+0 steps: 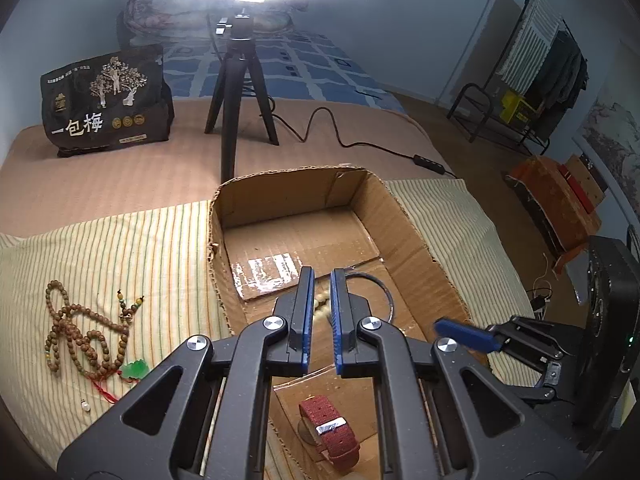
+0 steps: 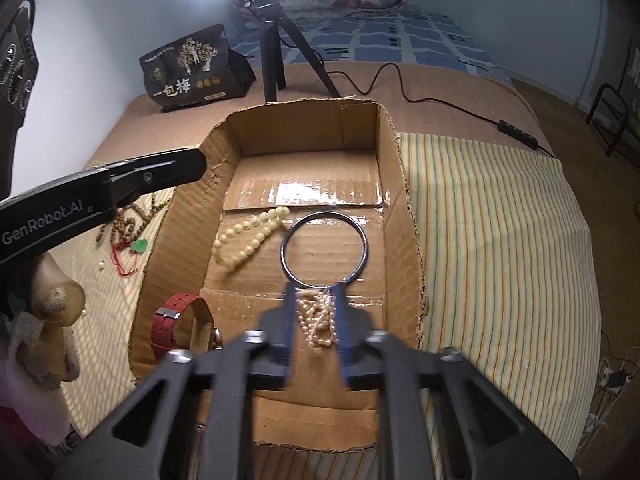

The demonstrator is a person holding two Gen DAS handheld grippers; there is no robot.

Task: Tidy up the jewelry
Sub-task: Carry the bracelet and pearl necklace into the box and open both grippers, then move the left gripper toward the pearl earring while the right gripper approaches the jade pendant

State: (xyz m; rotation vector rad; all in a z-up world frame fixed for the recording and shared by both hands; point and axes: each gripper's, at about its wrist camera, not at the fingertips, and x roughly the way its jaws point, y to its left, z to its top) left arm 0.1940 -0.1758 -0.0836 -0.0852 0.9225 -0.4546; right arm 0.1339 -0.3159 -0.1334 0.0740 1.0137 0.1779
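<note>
An open cardboard box (image 2: pixel 404 216) stands on a striped cloth. In it lie a cream bead bracelet (image 2: pixel 248 232), a metal bangle (image 2: pixel 324 246) and a red watch (image 2: pixel 176 320). My right gripper (image 2: pixel 314 292) hangs over the box floor, its jaws open around a small pearl strand (image 2: pixel 316 320); whether they touch it is unclear. My left gripper (image 1: pixel 321 276) is open and empty above the box (image 1: pixel 420 240), over the cream beads (image 1: pixel 322 306). The watch (image 1: pixel 330 428) shows below it. A brown bead necklace (image 1: pixel 80 336) with a green pendant (image 1: pixel 136 370) lies on the cloth left of the box.
A black tripod (image 1: pixel 236 92) with a bright lamp, its cable and a black snack bag (image 1: pixel 106 100) sit on the bed behind the box. A small white pearl (image 1: pixel 85 405) lies on the cloth (image 1: pixel 140 248). A clothes rack (image 1: pixel 532 76) stands far right.
</note>
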